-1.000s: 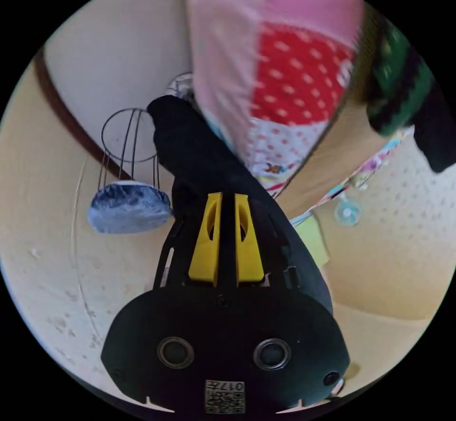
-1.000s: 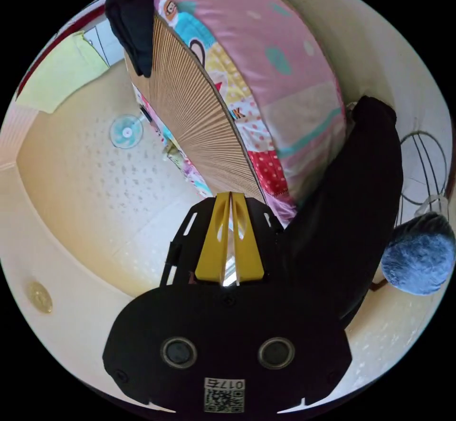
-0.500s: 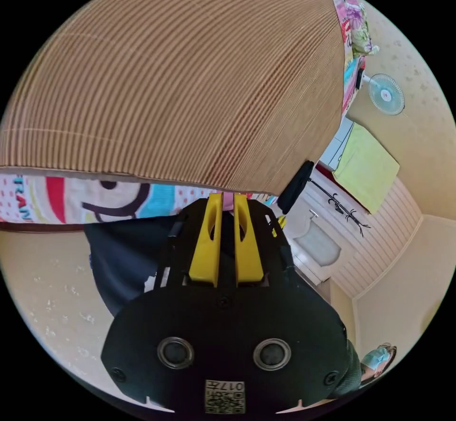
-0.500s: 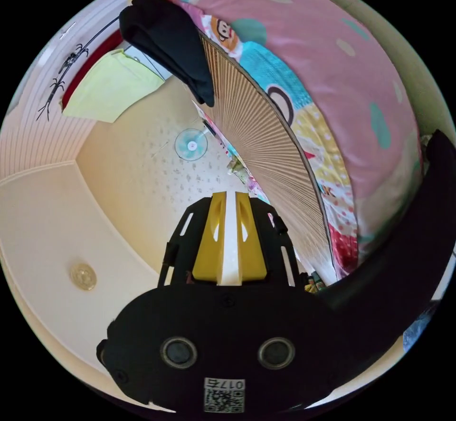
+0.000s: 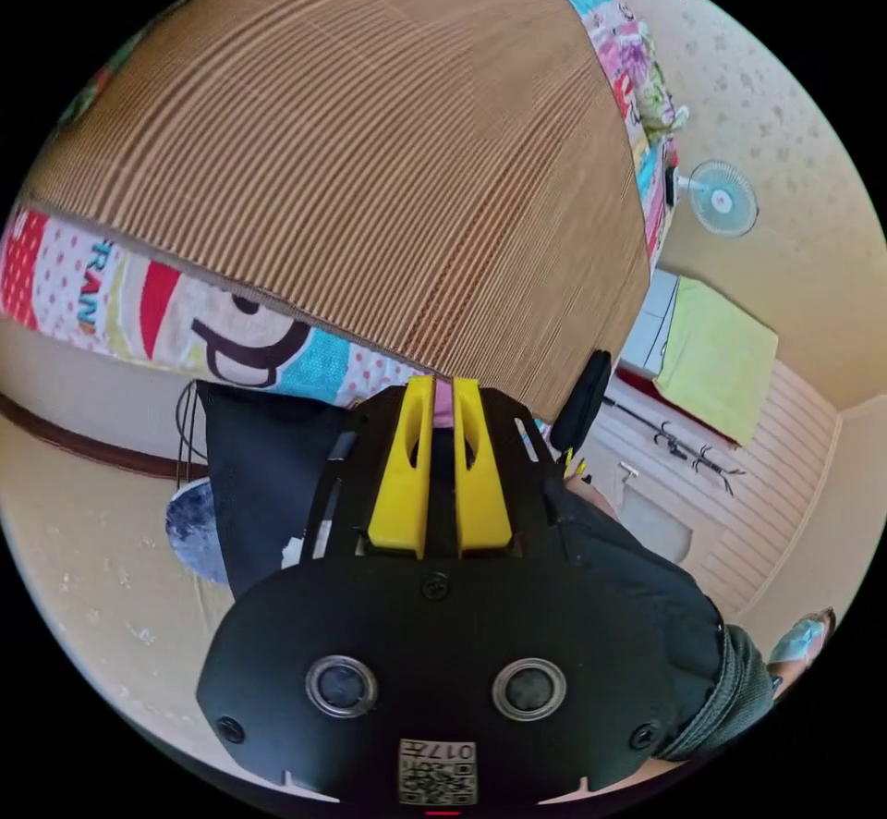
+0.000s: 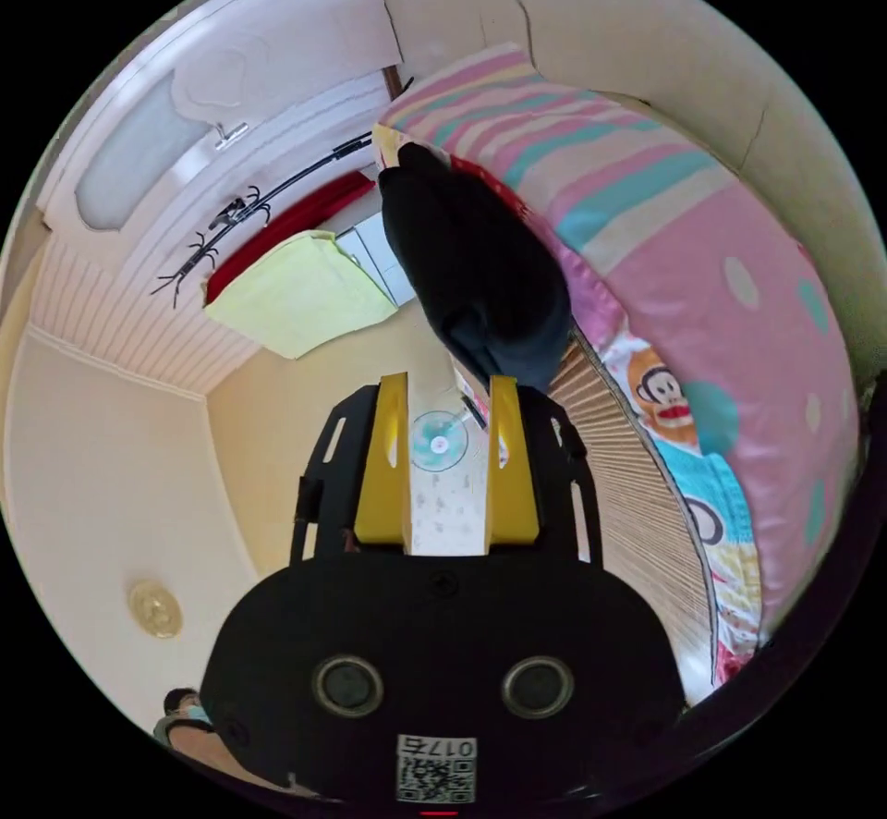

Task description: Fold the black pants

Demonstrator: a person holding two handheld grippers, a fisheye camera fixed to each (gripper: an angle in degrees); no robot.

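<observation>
Brown ribbed mat [image 5: 351, 163] takes most of the left gripper view. Black pants [image 5: 268, 477] hang lower left, pinched in left gripper [image 5: 434, 421], jaws pressed together on cloth. Right gripper [image 6: 448, 449] spread, empty, at frame centre. Step: one-handed lift; next, right needs to regrip the free edge.

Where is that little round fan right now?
In the right gripper view the fan shows on the yellow wall, seen through the gap between the open yellow jaws. In the left gripper view it sits upper right, beside the striped mat.
</observation>
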